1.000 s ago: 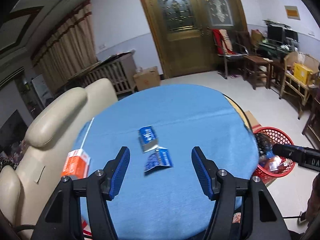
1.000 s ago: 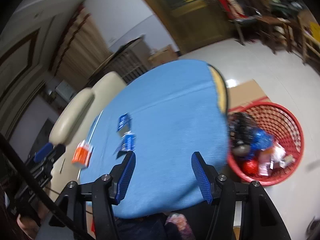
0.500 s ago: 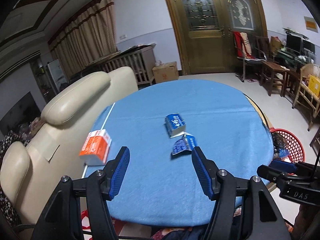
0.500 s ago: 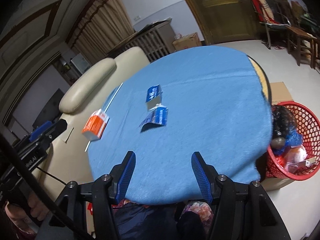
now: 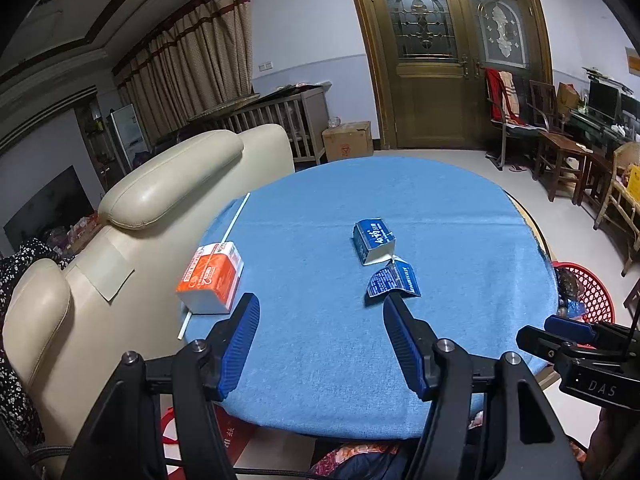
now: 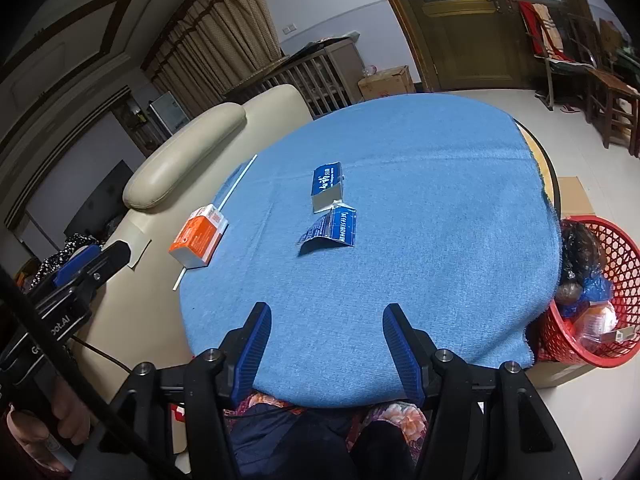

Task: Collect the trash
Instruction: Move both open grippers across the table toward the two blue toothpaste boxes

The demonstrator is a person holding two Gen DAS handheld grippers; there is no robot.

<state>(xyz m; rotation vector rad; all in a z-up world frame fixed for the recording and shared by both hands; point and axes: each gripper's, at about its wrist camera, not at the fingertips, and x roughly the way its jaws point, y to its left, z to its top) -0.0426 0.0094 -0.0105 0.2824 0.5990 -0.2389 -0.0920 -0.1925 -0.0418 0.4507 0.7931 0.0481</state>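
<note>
Hovering over the near edge of the blue bench (image 6: 420, 208), both claws, left (image 5: 320, 312) and right (image 6: 326, 322), stand apart and empty. Two blue cartons (image 5: 374, 240) (image 5: 394, 280) lie mid-frame, an orange carton (image 5: 212, 278) on a white straw (image 5: 236, 216) at left. Trash fills the red basket (image 6: 616, 256) at lower right.

Orange carton (image 5: 211, 278) on its side at counter's left edge, atop white straw (image 5: 236, 220). Blue carton (image 5: 374, 240) mid-counter, flattened blue carton (image 5: 394, 280) just beside. Red basket (image 6: 616, 280) w/ trash on floor, right.
</note>
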